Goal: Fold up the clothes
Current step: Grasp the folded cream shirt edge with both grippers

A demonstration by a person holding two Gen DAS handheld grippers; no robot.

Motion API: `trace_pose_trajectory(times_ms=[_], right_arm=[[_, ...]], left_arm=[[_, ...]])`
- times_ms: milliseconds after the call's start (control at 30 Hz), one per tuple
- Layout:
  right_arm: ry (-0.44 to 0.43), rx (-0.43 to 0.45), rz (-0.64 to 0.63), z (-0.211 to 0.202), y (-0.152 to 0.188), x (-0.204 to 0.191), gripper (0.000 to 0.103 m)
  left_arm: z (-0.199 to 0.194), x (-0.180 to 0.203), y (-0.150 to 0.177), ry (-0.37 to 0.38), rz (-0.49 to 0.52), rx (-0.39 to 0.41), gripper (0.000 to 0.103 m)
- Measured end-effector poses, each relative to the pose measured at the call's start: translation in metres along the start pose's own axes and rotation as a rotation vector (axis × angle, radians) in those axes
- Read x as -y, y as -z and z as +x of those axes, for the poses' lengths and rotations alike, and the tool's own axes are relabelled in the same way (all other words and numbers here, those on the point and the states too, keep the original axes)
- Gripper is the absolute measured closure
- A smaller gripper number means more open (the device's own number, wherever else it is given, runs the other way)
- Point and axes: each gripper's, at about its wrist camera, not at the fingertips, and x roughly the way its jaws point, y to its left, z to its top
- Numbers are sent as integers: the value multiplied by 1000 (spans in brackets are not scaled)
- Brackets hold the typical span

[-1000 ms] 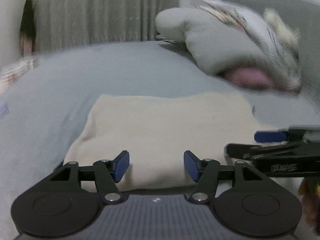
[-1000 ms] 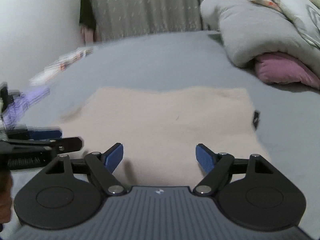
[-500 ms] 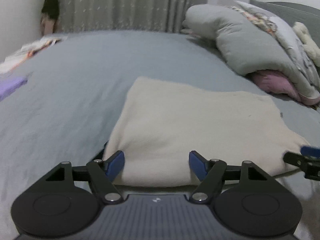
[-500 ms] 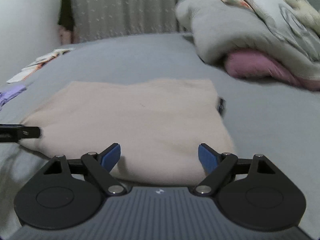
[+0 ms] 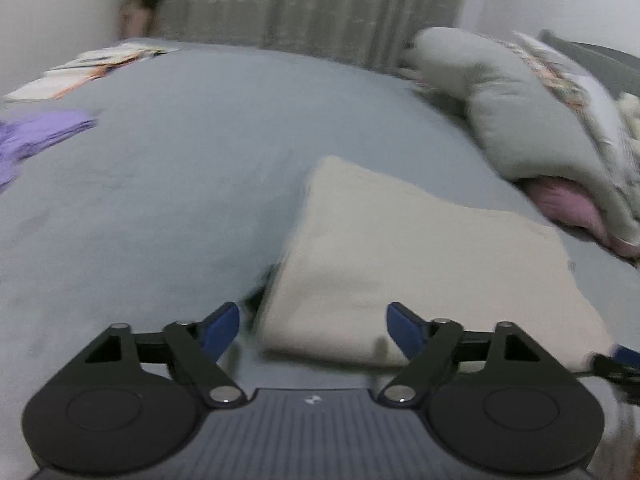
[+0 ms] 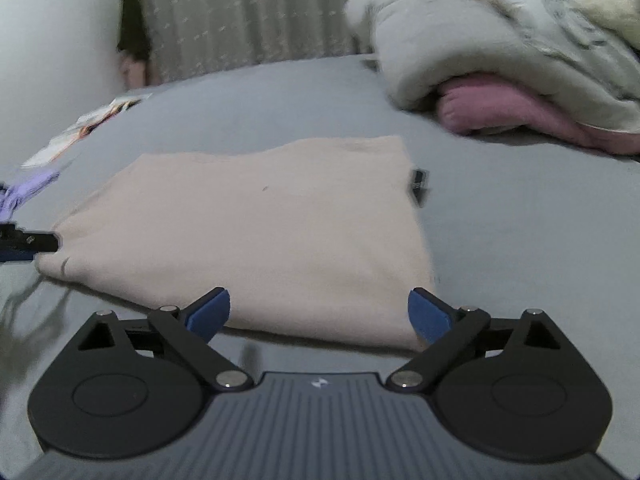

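A cream folded garment (image 5: 420,264) lies flat on the grey bed sheet (image 5: 180,184); it also shows in the right wrist view (image 6: 256,236). My left gripper (image 5: 314,330) is open and empty, just before the garment's near left corner. My right gripper (image 6: 318,314) is open and empty, just before the garment's near right edge. The tip of the right gripper shows at the lower right of the left wrist view (image 5: 616,360). The tip of the left gripper shows at the left edge of the right wrist view (image 6: 28,240).
A grey quilt (image 6: 500,40) over a pink pillow (image 6: 520,112) lies at the back right. A purple garment (image 5: 36,140) and papers (image 5: 88,68) lie at the far left. A curtain (image 6: 240,12) hangs behind. A small dark tag (image 6: 418,184) lies by the garment.
Both grippers have moved apart, the left toward the garment's left corner and the right toward its right edge. Both stay open. The garment has not moved.
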Motion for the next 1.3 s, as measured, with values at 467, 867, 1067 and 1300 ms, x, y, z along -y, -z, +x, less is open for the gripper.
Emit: trace_pose_trajectory(times_ms=[467, 867, 1067, 1300], right_arm=[[-230, 23, 678, -4, 37, 85, 3], [-174, 105, 571, 32, 24, 51, 0], [-163, 137, 567, 47, 19, 41, 0], [-160, 146, 591, 64, 7, 40, 0]], left_arm=[[21, -33, 6, 120, -310, -114, 9], [51, -3, -10, 29, -260, -76, 1], [65, 22, -10, -32, -167, -50, 1], [67, 34, -9, -77, -133, -66, 1]])
